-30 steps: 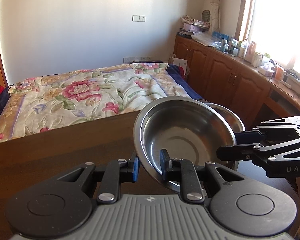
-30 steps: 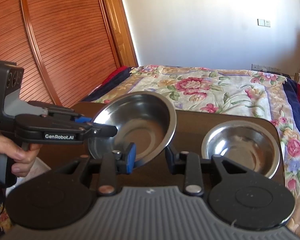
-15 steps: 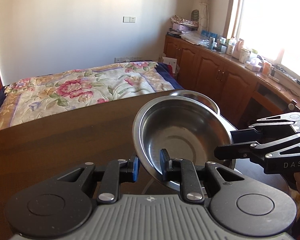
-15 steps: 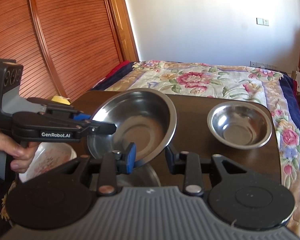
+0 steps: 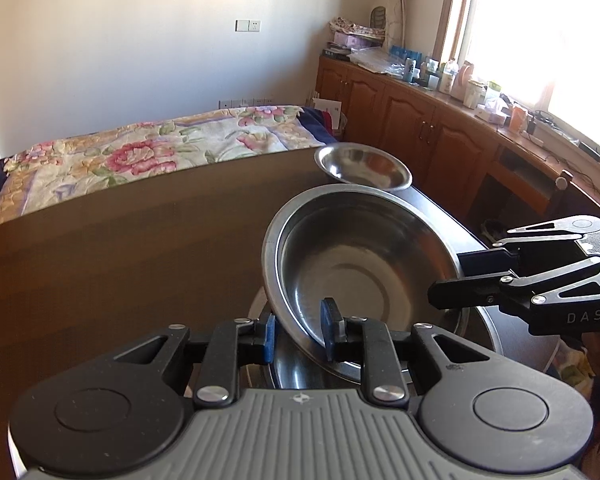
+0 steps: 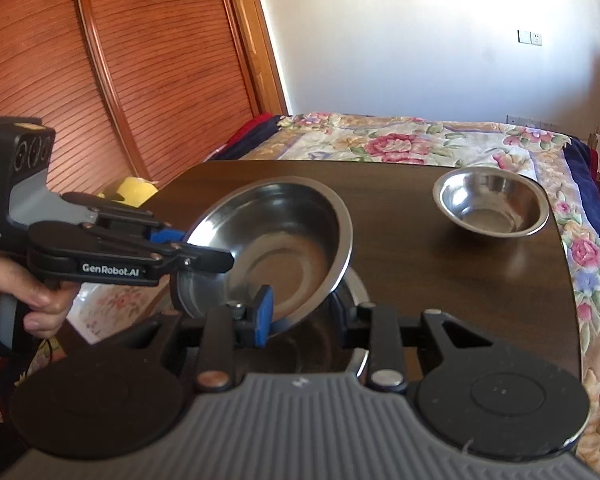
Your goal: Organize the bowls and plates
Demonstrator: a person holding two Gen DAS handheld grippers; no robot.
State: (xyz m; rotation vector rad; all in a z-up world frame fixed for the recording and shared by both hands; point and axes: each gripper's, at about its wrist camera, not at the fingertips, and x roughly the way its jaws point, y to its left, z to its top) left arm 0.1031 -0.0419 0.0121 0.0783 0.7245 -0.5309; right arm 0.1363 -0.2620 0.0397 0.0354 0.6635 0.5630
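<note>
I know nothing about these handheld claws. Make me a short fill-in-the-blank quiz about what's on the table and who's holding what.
1. Both claws, left claw and right claw, grip the rim of one large steel ____.
2. The small steel bowl sits alone on the dark wooden ____.
3. The held large steel bowl is ____, not level.
4. Behind the table is a bed with a ____-patterned cover.

Missing words: bowl; table; tilted; flower
</note>
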